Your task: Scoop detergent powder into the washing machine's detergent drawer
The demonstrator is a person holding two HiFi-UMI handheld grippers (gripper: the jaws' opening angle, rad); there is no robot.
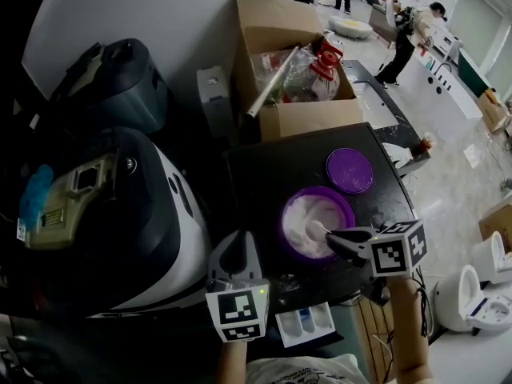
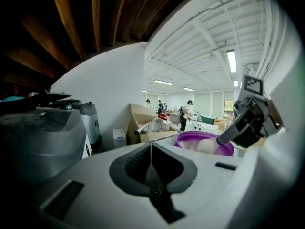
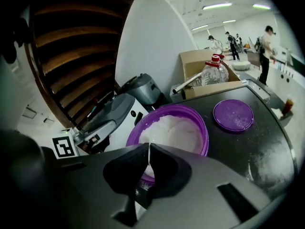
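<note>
Your black desk fills the middle of the head view, in a big bright room with pale floor at the upper right. A cardboard box at top centre holds a clear bottle. The purple tub at centre holds white powder; its lid lies apart, up right.

Your right gripper has its fingers clamped on the white scoop, bowl over the powder. Your left gripper, lower left, has its fingers closed on nothing. The detergent drawer sits at bottom centre.

Left hand-held gripper is white, right hand-held gripper dark.
</note>
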